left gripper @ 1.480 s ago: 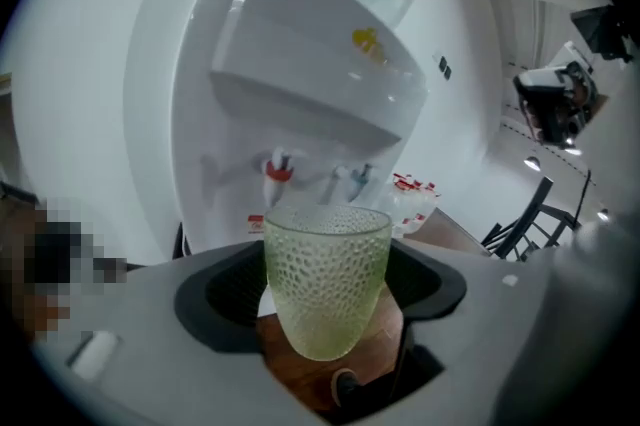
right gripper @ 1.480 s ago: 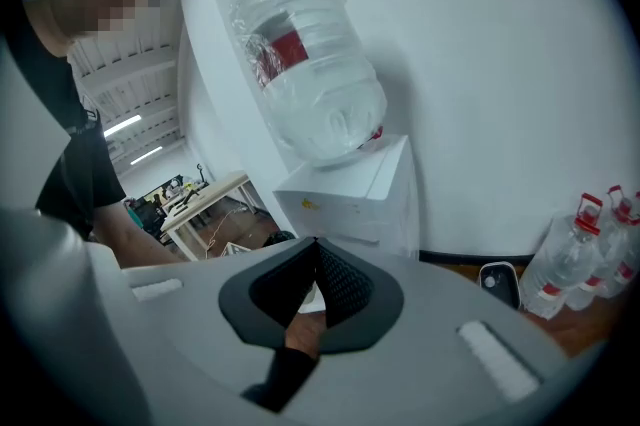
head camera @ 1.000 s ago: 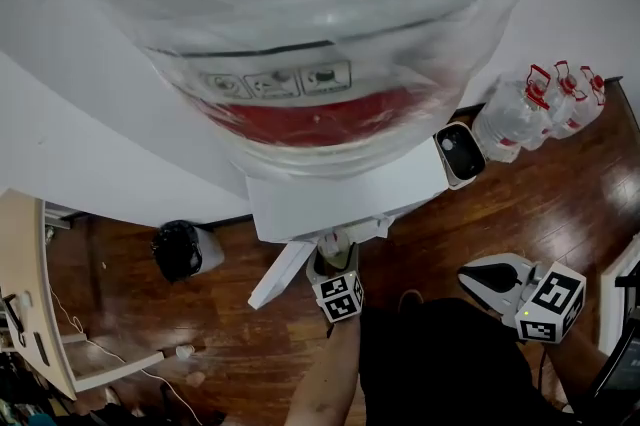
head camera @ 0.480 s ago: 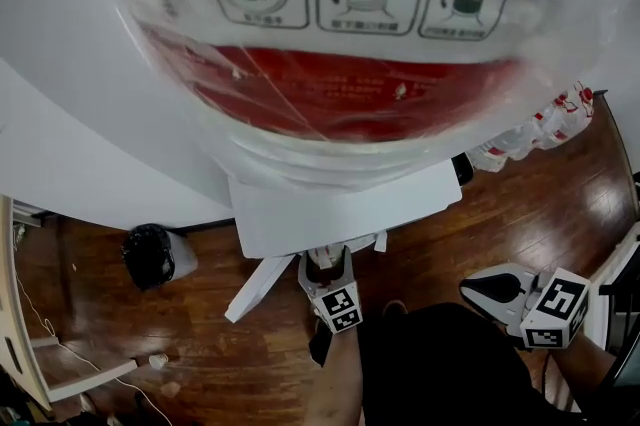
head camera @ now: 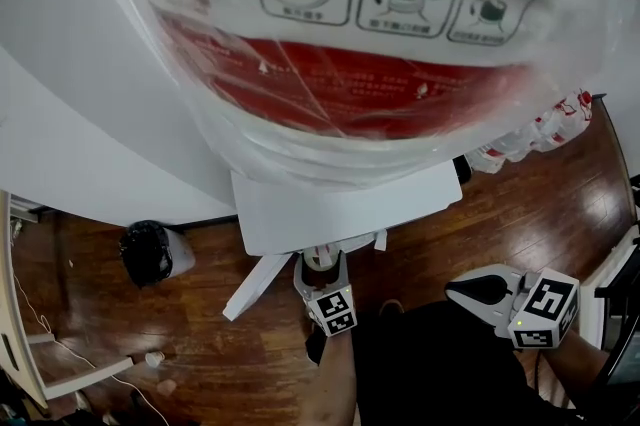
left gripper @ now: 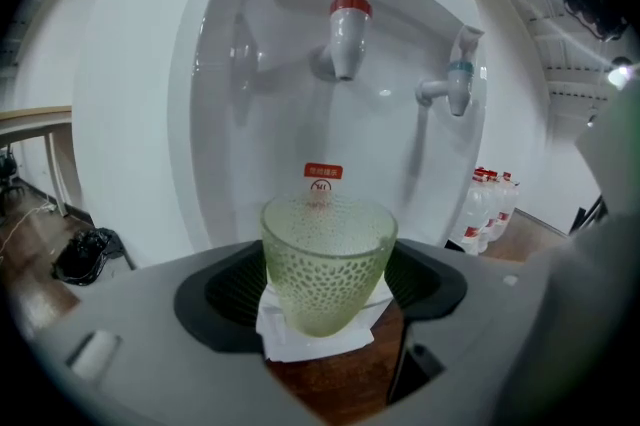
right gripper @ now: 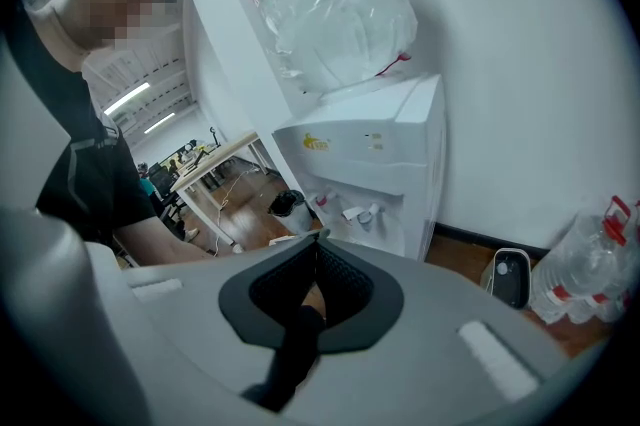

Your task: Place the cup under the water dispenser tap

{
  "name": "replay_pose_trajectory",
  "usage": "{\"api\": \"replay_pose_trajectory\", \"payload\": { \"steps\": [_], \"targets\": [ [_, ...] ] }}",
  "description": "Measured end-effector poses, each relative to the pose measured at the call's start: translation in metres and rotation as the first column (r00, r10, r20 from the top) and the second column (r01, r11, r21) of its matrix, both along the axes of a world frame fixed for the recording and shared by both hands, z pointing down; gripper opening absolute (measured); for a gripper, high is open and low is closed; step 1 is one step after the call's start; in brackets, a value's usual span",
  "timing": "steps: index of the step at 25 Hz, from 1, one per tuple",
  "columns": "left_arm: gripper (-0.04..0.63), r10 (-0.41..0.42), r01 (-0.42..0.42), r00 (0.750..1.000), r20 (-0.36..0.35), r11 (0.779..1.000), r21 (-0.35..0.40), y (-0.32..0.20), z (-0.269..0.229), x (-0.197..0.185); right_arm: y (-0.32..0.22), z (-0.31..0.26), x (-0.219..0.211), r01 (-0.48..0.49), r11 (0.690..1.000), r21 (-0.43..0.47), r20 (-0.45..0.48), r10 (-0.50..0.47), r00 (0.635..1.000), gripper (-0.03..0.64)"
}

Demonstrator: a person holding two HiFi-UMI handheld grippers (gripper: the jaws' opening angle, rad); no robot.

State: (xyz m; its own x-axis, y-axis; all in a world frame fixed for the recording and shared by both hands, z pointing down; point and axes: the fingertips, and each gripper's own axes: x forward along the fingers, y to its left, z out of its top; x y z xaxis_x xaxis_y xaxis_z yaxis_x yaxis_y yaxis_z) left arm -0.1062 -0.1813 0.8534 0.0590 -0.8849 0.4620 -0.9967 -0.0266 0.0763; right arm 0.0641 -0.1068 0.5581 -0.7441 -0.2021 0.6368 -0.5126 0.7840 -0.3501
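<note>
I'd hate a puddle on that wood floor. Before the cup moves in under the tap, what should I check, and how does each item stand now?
1. Grip on the cup by the left tool: ok, the jaws are closed on it.
2. Is the cup upright, mouth up: ok.
3. Sideways line-up with the red tap: ok.
4. Far enough in to sit beneath that spout: cannot tell.
5. Is the blue tap out of the cup's path: ok, it sits off to one side.
6. Is the right tool shut, empty and away from the dispenser: ok.
</note>
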Motion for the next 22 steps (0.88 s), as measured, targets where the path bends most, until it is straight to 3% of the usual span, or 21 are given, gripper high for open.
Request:
{"api": "replay_pose_trajectory", "payload": {
  "steps": [4, 8, 14, 18, 22],
  "targets": [
    [0.366, -0.009, 0.009, 0.999, -0.038, 1.0, -0.001, -0.012, -0.001, 0.007, 0.002, 0.0, -0.002, 0.005, 1.0, -0.013, -0.009, -0.005, 1.0, 0.0],
    [0.365, -0.042, 0.041, 0.999, 0.004, 0.999, 0.014, -0.004, 0.003, 0.017, 0.003, -0.003, -0.005, 0.009, 1.0, -0.008, -0.013, -0.009, 1.0, 0.0],
    [0.365, 0.015, -0.021, 0.991, 0.132, 0.999, 0.041, -0.018, 0.002, 0.016, 0.013, -0.002, -0.005, 0.049, 0.999, -0.009, -0.052, -0.05, 0.997, 0.003],
    [0.367, -0.033, 0.029, 0.997, 0.064, 0.998, 0.057, -0.016, 0.005, 0.01, 0.014, -0.004, -0.003, 0.021, 1.0, -0.019, -0.04, -0.022, 0.999, 0.003],
    [0.367, 0.011, -0.011, 1.0, 0.016, 1.0, 0.001, -0.016, 0.016, 0.01, 0.016, -0.006, -0.006, 0.018, 0.999, -0.03, -0.029, -0.018, 0.999, 0.007]
  ]
}}
